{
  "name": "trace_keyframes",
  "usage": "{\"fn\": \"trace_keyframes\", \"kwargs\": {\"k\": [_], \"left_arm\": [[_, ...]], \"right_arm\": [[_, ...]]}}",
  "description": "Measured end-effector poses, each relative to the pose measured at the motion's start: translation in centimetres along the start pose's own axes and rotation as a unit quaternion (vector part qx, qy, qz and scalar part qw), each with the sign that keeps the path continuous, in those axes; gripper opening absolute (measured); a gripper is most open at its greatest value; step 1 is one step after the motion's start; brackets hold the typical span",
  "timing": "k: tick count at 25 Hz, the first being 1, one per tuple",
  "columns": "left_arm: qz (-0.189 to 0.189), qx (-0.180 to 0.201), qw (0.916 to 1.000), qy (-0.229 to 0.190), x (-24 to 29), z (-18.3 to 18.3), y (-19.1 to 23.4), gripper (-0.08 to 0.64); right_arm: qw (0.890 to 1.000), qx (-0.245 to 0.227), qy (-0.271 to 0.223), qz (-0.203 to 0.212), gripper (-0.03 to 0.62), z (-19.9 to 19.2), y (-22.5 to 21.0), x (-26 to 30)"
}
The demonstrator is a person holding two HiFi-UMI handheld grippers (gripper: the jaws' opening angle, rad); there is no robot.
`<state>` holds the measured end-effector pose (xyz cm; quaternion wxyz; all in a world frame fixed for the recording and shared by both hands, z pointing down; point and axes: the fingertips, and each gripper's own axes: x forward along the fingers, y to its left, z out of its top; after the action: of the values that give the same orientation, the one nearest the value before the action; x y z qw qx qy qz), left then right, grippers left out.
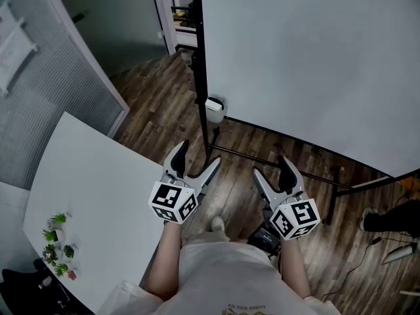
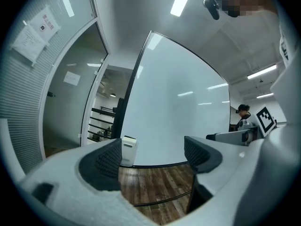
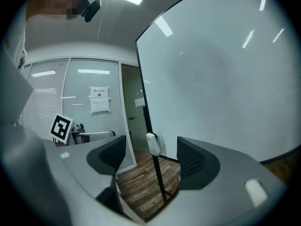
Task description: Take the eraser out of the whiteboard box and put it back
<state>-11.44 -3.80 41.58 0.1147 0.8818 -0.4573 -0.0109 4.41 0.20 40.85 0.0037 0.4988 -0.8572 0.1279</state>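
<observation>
Glossy whiteboard (image 1: 315,58), wood-plank floor (image 1: 164,97)

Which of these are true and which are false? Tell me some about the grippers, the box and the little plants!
1. The left gripper is holding the eraser. False: its jaws are apart and nothing is between them.
2. The right gripper has its jaws open. True.
3. The box hangs at the left edge of the whiteboard. True.
4. The plants stand on the floor. False: they stand on the white table.
</observation>
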Motion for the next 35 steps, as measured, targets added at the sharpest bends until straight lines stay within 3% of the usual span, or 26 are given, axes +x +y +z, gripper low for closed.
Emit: {"fn": "trace_keyframes", "kwargs": {"k": [11, 24, 35], "left_arm": [[0.001, 0.000, 0.9999, 0.010, 3.9, -1.0, 1.4, 0.400], [0.019, 0.021, 0.9996, 0.009, 8.0, 0.3, 3.6, 0.393], [0.023, 0.030, 0.9987, 0.033, 10.3, -1.1, 5.1, 0.377]], "right_arm": [[1.000, 0.010, -0.007, -0.021, 0.334, 0.2, -3.0, 1.0], [1.000, 0.020, -0.018, 0.003, 0.333, 1.1, -5.0, 5.0], [1.000, 0.027, -0.007, 0.000, 0.330, 0.3, -6.4, 7.0]]}}
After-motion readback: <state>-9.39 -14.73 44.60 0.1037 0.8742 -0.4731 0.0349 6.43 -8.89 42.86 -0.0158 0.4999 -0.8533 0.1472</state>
